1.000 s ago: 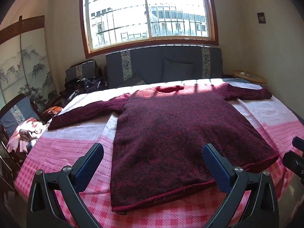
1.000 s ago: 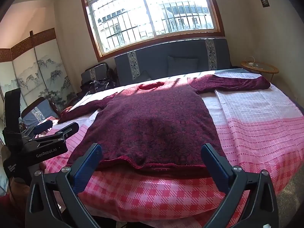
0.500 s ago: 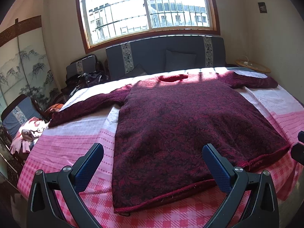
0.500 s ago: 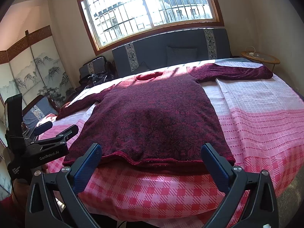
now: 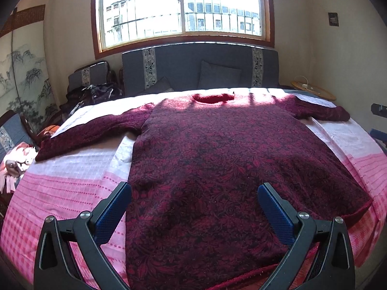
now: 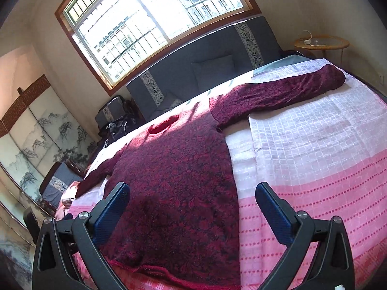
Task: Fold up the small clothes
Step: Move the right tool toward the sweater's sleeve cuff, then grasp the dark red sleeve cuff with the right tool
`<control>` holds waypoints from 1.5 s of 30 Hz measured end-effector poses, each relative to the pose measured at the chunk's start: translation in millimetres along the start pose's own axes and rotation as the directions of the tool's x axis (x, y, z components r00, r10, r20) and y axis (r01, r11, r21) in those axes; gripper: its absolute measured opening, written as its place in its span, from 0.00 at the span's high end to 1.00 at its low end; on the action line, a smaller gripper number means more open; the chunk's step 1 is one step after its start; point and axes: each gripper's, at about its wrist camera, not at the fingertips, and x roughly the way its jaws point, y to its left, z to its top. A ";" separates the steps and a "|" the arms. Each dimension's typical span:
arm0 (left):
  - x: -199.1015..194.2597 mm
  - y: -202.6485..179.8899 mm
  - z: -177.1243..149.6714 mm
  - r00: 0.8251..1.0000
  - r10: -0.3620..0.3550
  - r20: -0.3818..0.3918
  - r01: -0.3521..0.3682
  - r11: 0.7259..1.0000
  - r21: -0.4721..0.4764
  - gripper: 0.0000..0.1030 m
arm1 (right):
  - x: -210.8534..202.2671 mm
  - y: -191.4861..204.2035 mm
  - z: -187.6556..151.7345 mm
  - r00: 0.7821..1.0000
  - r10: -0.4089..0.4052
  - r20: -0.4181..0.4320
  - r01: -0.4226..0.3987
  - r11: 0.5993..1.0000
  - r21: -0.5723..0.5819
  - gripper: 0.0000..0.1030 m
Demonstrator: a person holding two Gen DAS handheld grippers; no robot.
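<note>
Lying flat on the bed (image 5: 72,188), sleeves spread, is the sweater (image 5: 217,164). Left gripper (image 5: 193,207) and right gripper (image 6: 191,205) hover over its hem, jaws wide, empty. No legible writing.

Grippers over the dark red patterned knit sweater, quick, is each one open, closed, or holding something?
Left gripper: open, holding nothing, above the dark red patterned knit sweater.
Right gripper: open, holding nothing, near the sweater's hem.

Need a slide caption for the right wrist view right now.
Open right gripper above the hem of a maroon sweater spread flat on a pink bedspread.
</note>
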 end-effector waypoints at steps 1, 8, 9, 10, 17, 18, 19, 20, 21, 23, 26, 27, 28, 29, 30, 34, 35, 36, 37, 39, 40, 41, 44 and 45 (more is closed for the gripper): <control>9.7 7.7 1.0 1.000 -0.015 -0.013 0.014 0.999 -0.039 0.00 | 5.5 -18.4 17.1 1.000 0.015 0.005 -0.015 0.999 0.046 0.07; 44.1 55.8 -7.4 0.999 -0.039 0.024 0.044 0.972 -0.233 0.00 | 40.4 -178.7 110.5 0.995 0.014 0.104 -0.061 0.883 0.466 0.48; 47.7 62.4 -8.6 0.998 -0.064 0.012 0.065 0.962 -0.266 0.00 | 42.8 -200.6 117.7 0.992 -0.006 0.123 -0.059 0.853 0.518 0.49; 50.7 68.4 -9.5 0.996 -0.090 0.006 0.088 0.950 -0.301 0.00 | 43.6 -220.1 123.5 0.990 -0.028 0.140 -0.055 0.827 0.559 0.49; 56.1 84.4 -18.1 0.993 -0.114 -0.009 0.100 0.904 -0.416 0.00 | 52.1 -304.5 161.6 0.974 -0.169 0.153 0.025 0.746 0.666 0.50; 56.7 82.9 -17.9 0.994 -0.110 -0.018 0.093 0.907 -0.412 0.00 | 53.4 -312.7 164.7 0.971 -0.187 0.151 0.037 0.738 0.674 0.50; 58.9 80.2 -17.2 0.994 -0.108 -0.033 0.085 0.910 -0.405 0.00 | 52.7 -321.7 166.7 0.968 -0.204 0.147 0.050 0.731 0.681 0.50; 61.1 77.8 -16.6 0.993 -0.111 -0.048 0.083 0.914 -0.396 0.00 | 54.6 -330.6 170.0 0.965 -0.219 0.143 0.063 0.725 0.686 0.49; 64.1 74.9 -15.8 0.992 -0.114 -0.062 0.082 0.919 -0.386 0.00 | 55.4 -337.2 171.0 0.964 -0.228 0.139 0.071 0.720 0.691 0.49; 67.2 69.8 -14.7 0.991 -0.110 -0.081 0.073 0.928 -0.365 0.00 | 60.2 -349.9 173.9 0.962 -0.237 0.134 0.075 0.705 0.705 0.49; 68.9 67.3 -14.7 0.990 -0.105 -0.094 0.066 0.934 -0.351 0.00 | 64.2 -359.3 172.2 0.960 -0.249 0.126 0.086 0.692 0.717 0.49; 69.5 67.6 -15.1 0.990 -0.107 -0.097 0.066 0.934 -0.352 0.00 | 68.1 -362.3 172.9 0.960 -0.256 0.116 0.097 0.688 0.719 0.51; 69.8 68.0 -15.4 0.989 -0.108 -0.099 0.067 0.933 -0.354 0.00 | 69.7 -361.7 174.9 0.957 -0.261 0.123 0.097 0.693 0.714 0.49; 70.0 68.3 -15.8 0.989 -0.109 -0.100 0.067 0.932 -0.355 0.00 | 71.6 -361.0 177.9 0.957 -0.263 0.126 0.098 0.696 0.712 0.47; 70.2 68.4 -16.2 0.989 -0.109 -0.101 0.067 0.932 -0.356 0.00 | 74.7 -359.9 180.7 0.957 -0.261 0.123 0.099 0.699 0.708 0.47; 72.4 67.4 -15.3 0.988 -0.113 -0.108 0.067 0.931 -0.358 0.00 | 89.5 -349.3 189.7 0.958 -0.273 0.086 0.147 0.727 0.671 0.48; 72.1 67.8 -15.4 0.987 -0.115 -0.108 0.069 0.930 -0.361 0.00 | 91.2 -346.9 191.2 0.953 -0.294 0.072 0.176 0.729 0.661 0.53; 72.1 68.6 -15.7 0.987 -0.117 -0.107 0.071 0.929 -0.363 0.00 | 93.3 -344.4 193.8 0.947 -0.318 0.044 0.217 0.733 0.644 0.59; 71.8 69.4 -16.1 0.987 -0.120 -0.105 0.073 0.927 -0.367 0.00 | 97.0 -342.7 197.2 0.935 -0.355 -0.012 0.286 0.732 0.619 0.84; 71.1 71.1 -16.8 0.987 -0.125 -0.102 0.079 0.924 -0.375 0.00 | 98.2 -344.3 197.3 0.923 -0.378 -0.068 0.339 0.717 0.610 0.90; 71.2 71.3 -16.8 0.987 -0.128 -0.101 0.081 0.922 -0.379 0.00 | 94.4 -343.4 197.1 0.925 -0.376 -0.060 0.329 0.711 0.621 0.90; 71.0 72.4 -17.1 0.986 -0.132 -0.098 0.084 0.920 -0.383 0.00 | 88.9 -339.4 197.6 0.928 -0.371 -0.030 0.307 0.719 0.624 0.90; 69.8 74.5 -18.1 0.986 -0.140 -0.090 0.094 0.914 -0.394 0.00 | 72.2 -310.2 204.4 0.935 -0.346 0.074 0.241 0.777 0.582 0.90; 69.3 75.5 -18.0 0.986 -0.143 -0.087 0.097 0.912 -0.398 0.00 | 69.8 -296.3 206.8 0.944 -0.317 0.092 0.212 0.797 0.566 0.90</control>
